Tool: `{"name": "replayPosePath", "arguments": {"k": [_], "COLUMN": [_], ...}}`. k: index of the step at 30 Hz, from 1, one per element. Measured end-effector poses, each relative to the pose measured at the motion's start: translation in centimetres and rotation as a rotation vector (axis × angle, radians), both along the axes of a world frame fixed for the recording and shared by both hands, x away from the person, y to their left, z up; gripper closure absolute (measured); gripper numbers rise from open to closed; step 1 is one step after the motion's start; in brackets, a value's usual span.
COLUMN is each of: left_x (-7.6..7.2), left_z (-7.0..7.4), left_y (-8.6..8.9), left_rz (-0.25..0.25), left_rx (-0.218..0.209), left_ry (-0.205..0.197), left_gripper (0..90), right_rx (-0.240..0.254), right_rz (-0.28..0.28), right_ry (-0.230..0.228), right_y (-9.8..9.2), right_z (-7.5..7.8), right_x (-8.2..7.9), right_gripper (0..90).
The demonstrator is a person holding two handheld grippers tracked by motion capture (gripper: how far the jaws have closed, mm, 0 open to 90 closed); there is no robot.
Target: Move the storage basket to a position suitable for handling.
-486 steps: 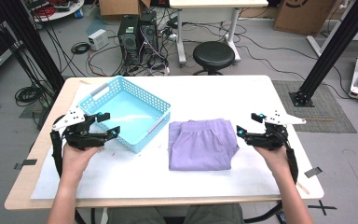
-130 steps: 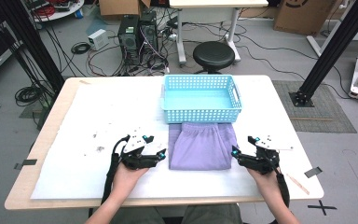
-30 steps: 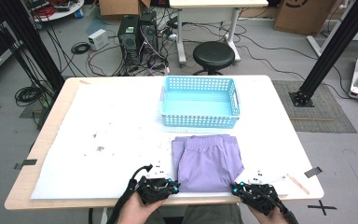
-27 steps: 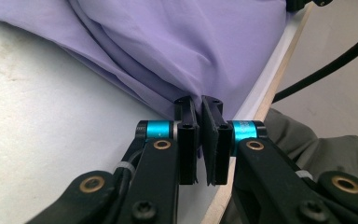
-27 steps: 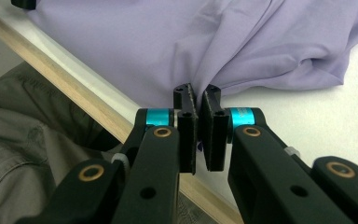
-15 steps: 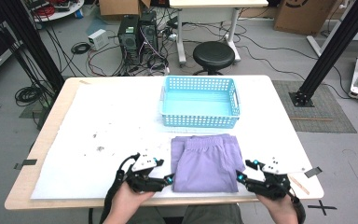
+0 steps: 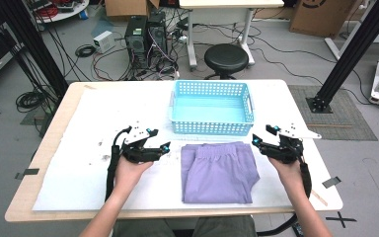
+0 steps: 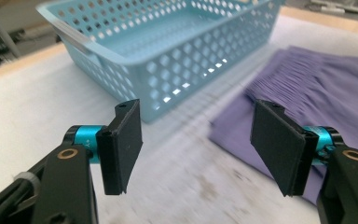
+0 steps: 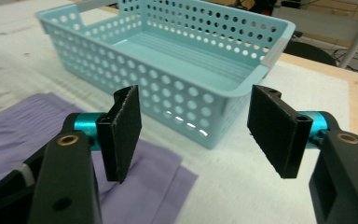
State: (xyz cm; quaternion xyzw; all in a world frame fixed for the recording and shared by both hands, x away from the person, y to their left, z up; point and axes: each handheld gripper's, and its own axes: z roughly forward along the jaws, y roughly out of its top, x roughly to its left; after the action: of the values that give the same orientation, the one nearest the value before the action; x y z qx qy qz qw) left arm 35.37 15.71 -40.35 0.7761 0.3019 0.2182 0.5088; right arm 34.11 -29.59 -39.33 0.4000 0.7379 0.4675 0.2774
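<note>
Two grippers flank a folded purple garment (image 7: 218, 172) that lies flat at lower centre of the high view on the white-covered tabletop (image 7: 79, 182). The left gripper (image 7: 164, 147) sits just beside the cloth's left edge; the right gripper (image 7: 254, 140) is near its upper right corner. Both sets of jaws stand wide apart and hold nothing, as the two gripper views confirm.

A light blue perforated basket (image 7: 211, 107) stands upright just above the garment in the frame, its near wall almost meeting the cloth's top edge. It appears empty.

Judgement: the symmetric placement, one gripper per side with jaws open toward the fabric, suggests readiness to pinch opposite edges and lift the cloth evenly. With the basket this close, any transfer would be short.

No brand, label or legible writing on the garment, basket or grippers. A cardboard box (image 7: 321, 15) at upper right carries a dark printed mark, too small to read.
</note>
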Motion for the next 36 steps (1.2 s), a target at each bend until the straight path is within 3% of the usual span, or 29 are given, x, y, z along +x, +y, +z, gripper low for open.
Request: {"name": "replayPosePath", "arguments": {"k": [3,5,7,9,11,14,19,21,24,30,36], "left_x": [1.3,2.0,2.9,3.8,4.4,5.7,7.2,7.7,8.2,9.2,9.5], "left_z": [-0.5,-0.9,-1.0,-0.9,-0.8,-1.0,-2.3,-2.5,-2.6,-3.2,-3.8], "left_y": [0.4,0.5,0.7,0.7,0.8,0.3,0.1,-0.2,-0.8,-2.4,-3.2], "left_rz": [0.000,0.011,0.014,0.003,-0.005,-0.029,-0.028,-0.023,-0.033,-0.045,-0.022], "left_rx": [-0.070,-0.101,-0.086,-0.097,-0.118,-0.072,-0.096,-0.097,-0.087,-0.059,-0.028], "left_ry": [0.004,0.037,0.091,0.102,0.078,0.111,0.138,0.163,0.154,0.156,0.172], "left_gripper": [34.0,34.0,34.3,34.6,34.5,32.9,29.1,29.0,28.7,29.6,38.3], "right_rx": [0.026,0.034,0.030,0.022,0.019,0.013,-0.005,-0.003,-0.048,-0.058,-0.062], "right_rz": [0.011,0.013,0.009,0.005,0.010,0.007,0.021,0.060,0.049,0.031,0.059], "right_ry": [0.009,0.015,0.005,0.033,0.061,0.087,0.111,0.129,0.133,0.176,0.188], "right_y": [0.0,0.1,0.2,0.3,0.2,0.0,-0.1,0.1,0.6,0.8,1.3], "right_z": [0.0,0.0,0.0,0.0,-0.1,-0.3,-1.1,-1.6,-2.1,-2.9,-3.1], "right_x": [1.1,1.8,2.4,3.1,3.8,4.7,6.1,6.7,7.0,7.8,8.3], "right_gripper": [35.0,34.8,34.8,33.5,32.8,32.2,31.6,31.8,29.8,30.1,34.2]}}
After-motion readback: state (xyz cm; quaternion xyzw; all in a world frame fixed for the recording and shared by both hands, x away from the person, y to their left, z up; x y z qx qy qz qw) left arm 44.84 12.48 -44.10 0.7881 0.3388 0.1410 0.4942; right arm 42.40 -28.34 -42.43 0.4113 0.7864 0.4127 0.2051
